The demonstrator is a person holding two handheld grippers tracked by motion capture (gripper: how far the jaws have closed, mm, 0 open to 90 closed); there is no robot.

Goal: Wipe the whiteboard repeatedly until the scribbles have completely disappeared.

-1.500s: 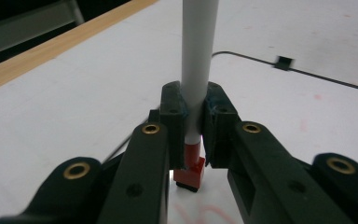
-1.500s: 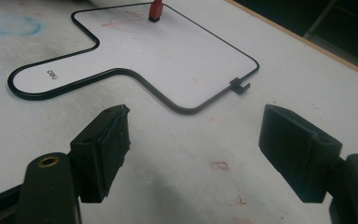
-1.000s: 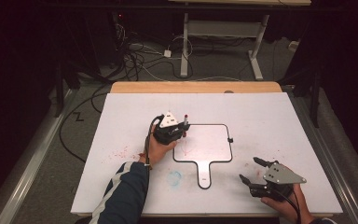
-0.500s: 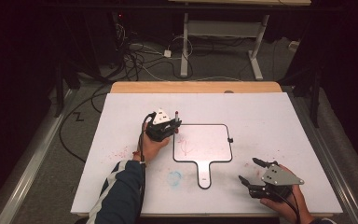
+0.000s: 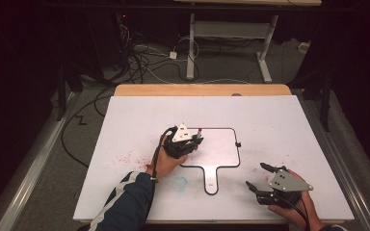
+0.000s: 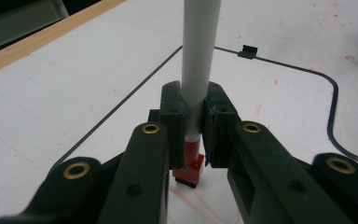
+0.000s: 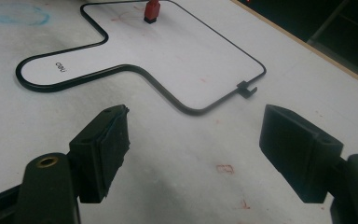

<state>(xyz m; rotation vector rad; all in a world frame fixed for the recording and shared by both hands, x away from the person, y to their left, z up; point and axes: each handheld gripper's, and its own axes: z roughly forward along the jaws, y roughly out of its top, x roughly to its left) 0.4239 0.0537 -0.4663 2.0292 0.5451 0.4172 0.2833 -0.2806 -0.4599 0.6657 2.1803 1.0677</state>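
The handle of the small whiteboard [image 7: 135, 44] bears what looks like "deli".

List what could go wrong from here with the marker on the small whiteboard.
1. The left gripper clamps the white marker with the red tip low on its barrel, so pressing down could tilt it or make it slip.
2. The black-rimmed paddle-shaped whiteboard lies loose, and the open right gripper is apart from it; strokes may push it.
3. Strokes may stray onto the white tabletop, which already bears red marks.

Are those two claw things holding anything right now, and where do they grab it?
The left gripper clamps a white marker low on its barrel, just above the red tip. The right gripper is open, holding nothing.
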